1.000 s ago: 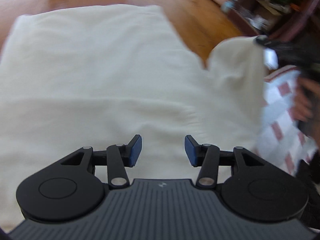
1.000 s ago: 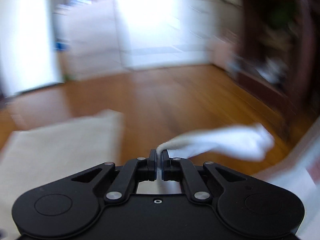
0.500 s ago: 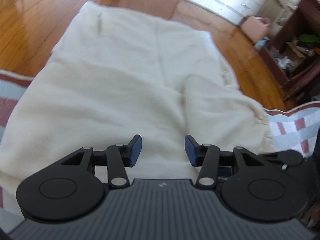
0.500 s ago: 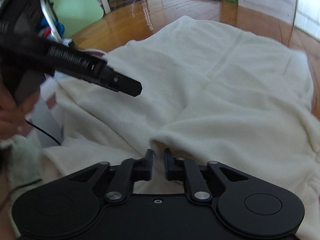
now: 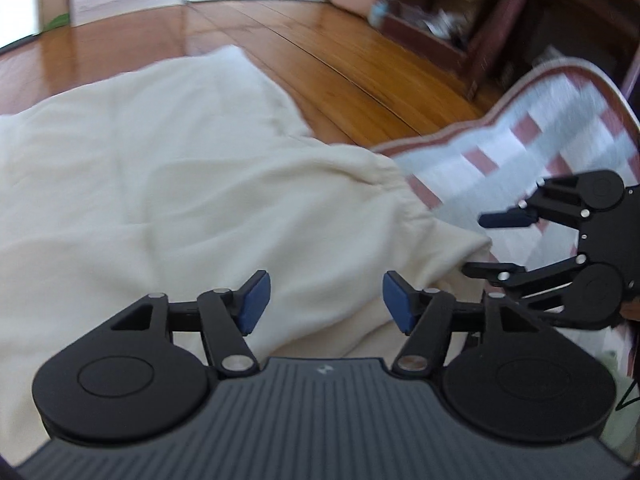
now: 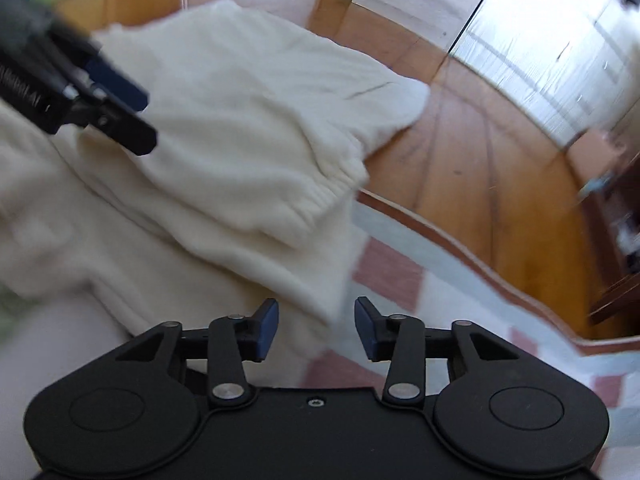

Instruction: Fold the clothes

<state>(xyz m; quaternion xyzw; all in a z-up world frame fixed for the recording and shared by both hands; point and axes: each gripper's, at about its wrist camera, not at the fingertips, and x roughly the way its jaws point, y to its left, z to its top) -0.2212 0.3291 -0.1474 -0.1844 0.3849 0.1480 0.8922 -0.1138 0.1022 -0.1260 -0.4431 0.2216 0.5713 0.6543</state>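
Note:
A cream knitted garment (image 5: 168,184) lies spread flat, partly on a checked mat (image 5: 532,136). One sleeve is folded across the body, its ribbed cuff (image 6: 332,188) near the mat's edge. My left gripper (image 5: 326,300) hovers over the garment's near part; its jaws are opening and nothing is between the blue pads. It also shows at the upper left of the right wrist view as the left gripper (image 6: 140,116). My right gripper (image 6: 316,326) hangs just above the garment's edge, its jaws opening too, the pads not pressing the cloth. From the left wrist view, the right gripper (image 5: 486,244) sits beside the garment's right edge.
Wooden floor (image 5: 360,60) surrounds the mat, whose brown border (image 6: 460,244) curves along the floor. A dark shelf unit (image 5: 460,20) with clutter stands at the back right. White doors (image 6: 520,40) line the far wall.
The right gripper, shut on the sleeve cuff a second ago, brought it over the garment and let go; its jaws now stand apart. The left jaws widened, and the left view swung right.

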